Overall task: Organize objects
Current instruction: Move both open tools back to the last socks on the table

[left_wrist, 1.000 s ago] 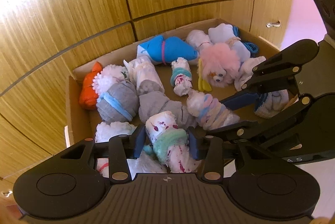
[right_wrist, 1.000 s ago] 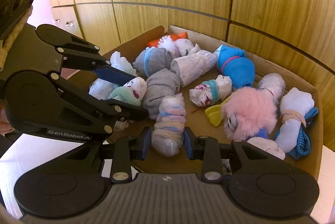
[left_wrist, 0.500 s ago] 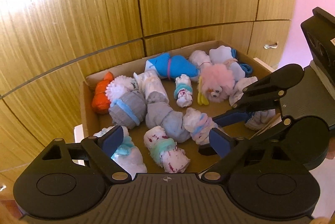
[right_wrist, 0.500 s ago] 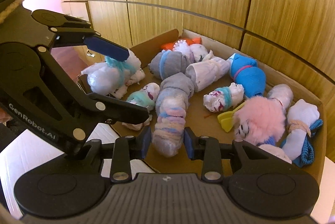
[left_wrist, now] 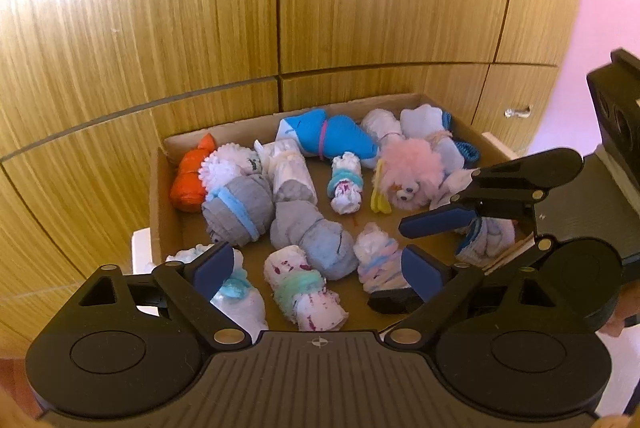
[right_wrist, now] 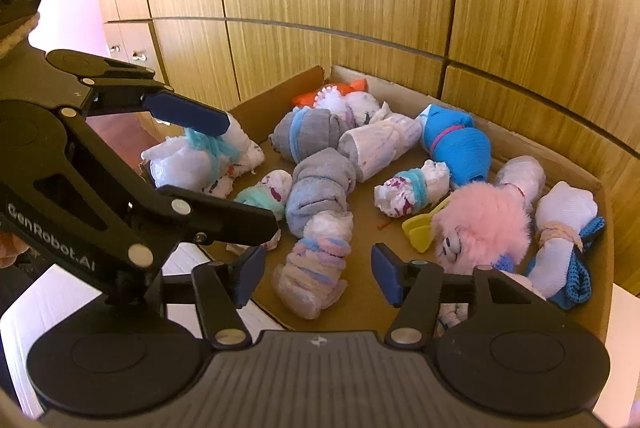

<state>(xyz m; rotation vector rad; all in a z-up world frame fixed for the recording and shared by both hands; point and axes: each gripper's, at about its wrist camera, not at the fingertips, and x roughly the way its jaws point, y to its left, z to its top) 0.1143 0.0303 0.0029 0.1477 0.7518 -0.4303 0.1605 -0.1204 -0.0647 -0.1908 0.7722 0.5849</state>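
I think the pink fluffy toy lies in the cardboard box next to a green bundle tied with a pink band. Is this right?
Not quite. The bundle tied with a pink band is blue, not green. The rest holds: the pink toy lies in the cardboard box next to that bundle. The right wrist view shows it clearly, and the left wrist view agrees.

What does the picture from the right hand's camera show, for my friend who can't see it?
A cardboard box full of rolled-up socks sits by a wooden wall. The right gripper is opening its jaws around a pastel striped sock roll without touching it. A fluffy pink toy lies beside it.
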